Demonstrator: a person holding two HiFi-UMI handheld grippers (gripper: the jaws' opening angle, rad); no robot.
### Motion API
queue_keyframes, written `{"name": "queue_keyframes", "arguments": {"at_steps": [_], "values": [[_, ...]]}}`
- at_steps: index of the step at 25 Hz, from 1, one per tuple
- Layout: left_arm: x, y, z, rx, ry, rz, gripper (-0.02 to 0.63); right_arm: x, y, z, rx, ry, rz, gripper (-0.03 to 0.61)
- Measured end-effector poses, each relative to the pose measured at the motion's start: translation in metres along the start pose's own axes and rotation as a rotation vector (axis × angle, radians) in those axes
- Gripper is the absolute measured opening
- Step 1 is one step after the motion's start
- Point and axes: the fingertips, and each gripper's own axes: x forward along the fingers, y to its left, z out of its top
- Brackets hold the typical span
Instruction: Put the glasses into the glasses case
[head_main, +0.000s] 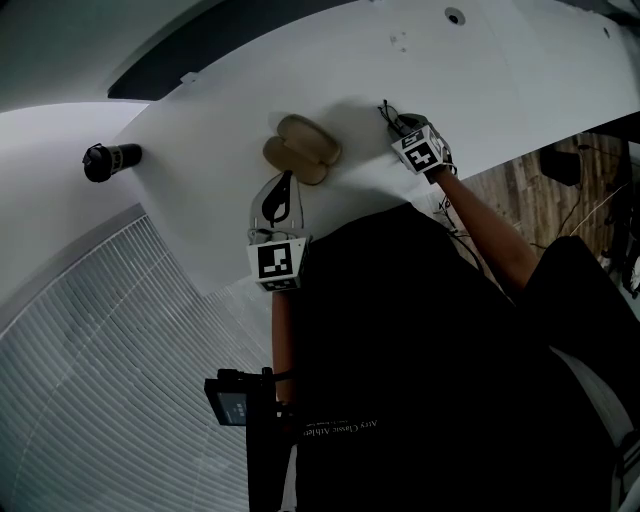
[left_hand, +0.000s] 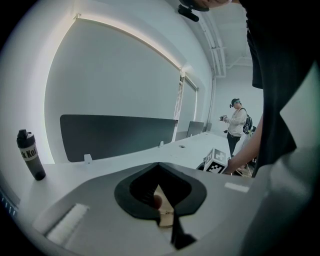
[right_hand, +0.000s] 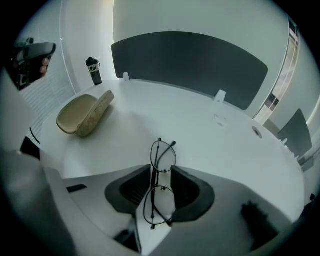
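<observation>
On the white table (right_hand: 225, 145), folded wire-rimmed glasses (right_hand: 161, 197) lie between the released, wide-apart jaws of the right gripper (right_hand: 160, 169), seemingly lined up for a grasp; the left gripper (left_hand: 159, 167), jaws closed together, waits by the open tan glasses case (right_hand: 84, 115).

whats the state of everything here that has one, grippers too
thin wire-framed glasses: folded, on white table
tan oval glasses case: open, empty
right gripper: jaws apart around the glasses, not gripping
left gripper: jaws together
black drinks bottle: upright, lid on
</observation>
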Motion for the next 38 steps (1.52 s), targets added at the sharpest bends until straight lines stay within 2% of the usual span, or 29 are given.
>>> {"name": "queue_keyframes", "arguments": {"at_steps": [7,12,17,25,28,31,34,38], "values": [[0.000,0.003,-0.002,-0.007,0.003,0.009,0.008,0.003,0.002,-0.001,0.034,0.013,0.008,0.120],[0.002,-0.001,-0.001,-0.009,-0.018,-0.019,0.008,0.003,0.004,0.000,0.096,0.007,0.027,0.106],[-0.004,0.002,0.000,-0.007,-0.017,0.000,0.008,0.000,0.005,0.000,0.123,0.000,-0.002,0.098],[-0.021,0.008,-0.003,-0.019,-0.041,0.029,0.008,-0.019,0.012,0.016,0.130,-0.038,0.010,0.095],[-0.023,0.012,-0.006,-0.048,-0.055,0.037,0.008,-0.037,0.014,0.045,0.104,-0.104,0.016,0.095],[-0.024,0.016,-0.009,-0.051,-0.076,0.038,0.008,-0.060,0.024,0.094,0.068,-0.199,0.042,0.095],[-0.029,0.016,-0.011,-0.078,-0.086,0.043,0.008,-0.079,0.045,0.148,-0.008,-0.286,0.085,0.095],[-0.034,0.021,-0.014,-0.074,-0.122,0.047,0.008,-0.093,0.083,0.213,-0.085,-0.365,0.161,0.095]]}}
